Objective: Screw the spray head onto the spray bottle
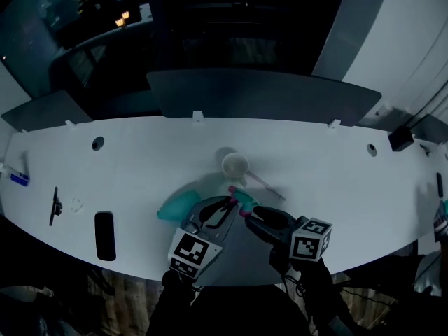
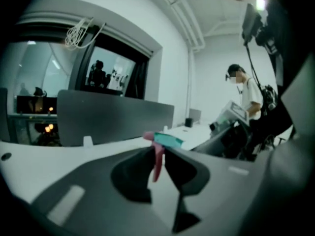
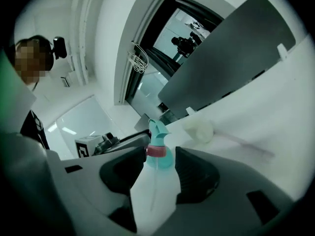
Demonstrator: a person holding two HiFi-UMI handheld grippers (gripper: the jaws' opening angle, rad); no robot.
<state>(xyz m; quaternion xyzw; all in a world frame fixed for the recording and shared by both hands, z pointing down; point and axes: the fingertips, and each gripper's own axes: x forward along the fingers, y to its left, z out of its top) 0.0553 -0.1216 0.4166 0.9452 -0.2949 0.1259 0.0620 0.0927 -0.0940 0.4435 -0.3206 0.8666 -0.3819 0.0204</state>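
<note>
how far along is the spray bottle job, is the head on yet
Looks done: the spray head sits on the spray bottle neck, pink collar seated. In hand: the left gripper is shut on the head's pink trigger; the right gripper has its jaws open around the bottle. To do: any final tightening; how tight the collar is cannot be told.

On the white table [image 1: 336, 187], a pale round cup [image 1: 235, 164] sits at your twelve o'clock with a thin stick [image 1: 267, 185] lying just beside it toward four o'clock, and a grey divider panel [image 1: 259, 93] stands behind both. Out toward nine o'clock you have a flat black slab [image 1: 105, 235], a slim black tool [image 1: 54, 206] and, farthest, a blue marker [image 1: 19, 179]; a small black box [image 1: 400, 138] sits at two o'clock. The left gripper view shows a person [image 2: 248, 100] in a white top standing beyond the table.
</note>
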